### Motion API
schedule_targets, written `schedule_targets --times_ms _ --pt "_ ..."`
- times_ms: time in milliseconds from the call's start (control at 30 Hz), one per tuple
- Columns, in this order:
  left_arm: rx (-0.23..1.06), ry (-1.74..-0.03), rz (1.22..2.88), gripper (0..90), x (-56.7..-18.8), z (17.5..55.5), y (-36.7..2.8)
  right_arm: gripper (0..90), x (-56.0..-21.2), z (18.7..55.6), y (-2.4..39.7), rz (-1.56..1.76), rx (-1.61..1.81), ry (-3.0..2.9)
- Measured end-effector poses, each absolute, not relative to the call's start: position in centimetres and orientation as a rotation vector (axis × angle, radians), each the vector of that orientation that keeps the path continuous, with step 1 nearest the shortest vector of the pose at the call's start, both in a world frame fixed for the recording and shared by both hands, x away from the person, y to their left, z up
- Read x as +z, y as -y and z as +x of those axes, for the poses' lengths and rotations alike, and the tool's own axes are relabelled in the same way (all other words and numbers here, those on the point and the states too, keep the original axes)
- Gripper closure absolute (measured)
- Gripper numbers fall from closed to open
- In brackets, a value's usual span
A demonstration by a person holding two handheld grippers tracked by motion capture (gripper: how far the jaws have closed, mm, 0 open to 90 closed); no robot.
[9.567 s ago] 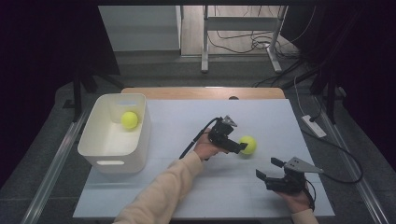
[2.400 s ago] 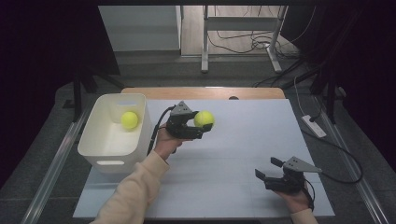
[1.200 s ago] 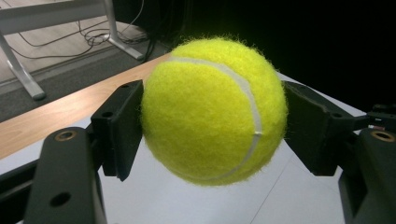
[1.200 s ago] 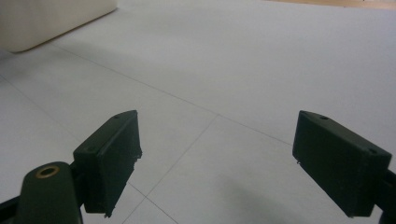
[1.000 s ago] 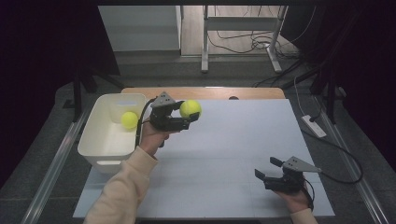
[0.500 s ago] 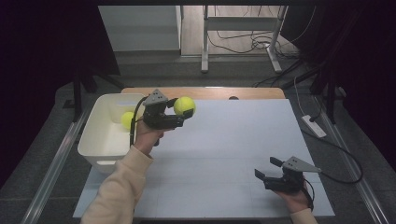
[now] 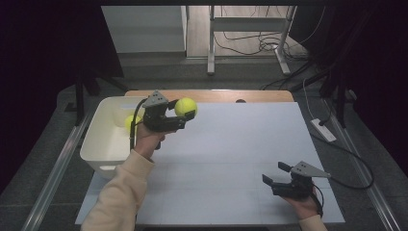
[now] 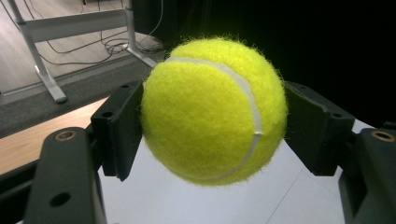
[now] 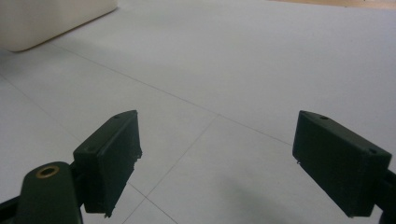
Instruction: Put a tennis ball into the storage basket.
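We count 2 tennis balls. 1 tennis ball (image 7: 185,107) is squeezed between the 2 black jaws of the left gripper (image 7: 185,114), and it is up in the air just beside the right edge of the white bin (image 7: 103,149). In the left gripper view the same ball (image 8: 214,111) has a jaw pressing on each side. The other ball (image 7: 130,123) sits inside the bin.

We count 2 grippers. The right gripper (image 7: 273,174) rests low near the front right of the table, well apart from the bin. In the right gripper view its jaws stand wide apart with nothing between them, just the white sheet (image 9: 261,60) under them.

There is 1 bin, and it holds 1 ball.

The ball in the bin is partly hidden behind the left gripper and its cable, so we see only a bit of it. The bin (image 9: 51,18) is cut off at the top corner of the right gripper view.

The table has a white sheet (image 7: 240,144) on top, with a strip of wood (image 7: 250,96) showing at the far edge. Behind it is a grey floor (image 7: 192,72), metal legs (image 7: 210,43) and some cables (image 7: 260,45). The room is dark at both sides.
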State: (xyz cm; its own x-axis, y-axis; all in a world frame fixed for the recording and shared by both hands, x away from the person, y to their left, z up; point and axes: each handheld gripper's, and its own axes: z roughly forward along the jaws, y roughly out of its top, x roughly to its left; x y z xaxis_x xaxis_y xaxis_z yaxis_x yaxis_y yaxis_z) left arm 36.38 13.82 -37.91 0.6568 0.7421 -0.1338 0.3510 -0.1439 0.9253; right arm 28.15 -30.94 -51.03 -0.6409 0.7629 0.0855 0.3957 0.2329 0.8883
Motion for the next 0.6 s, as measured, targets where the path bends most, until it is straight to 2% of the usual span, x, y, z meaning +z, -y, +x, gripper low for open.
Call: schedule_targets --times_ms 600 --pt "0.466 -0.912 1.732 26.9 -37.3 36.2 -15.6 15.3 -51.0 28.2 30.9 1.067 1.376 -2.146"
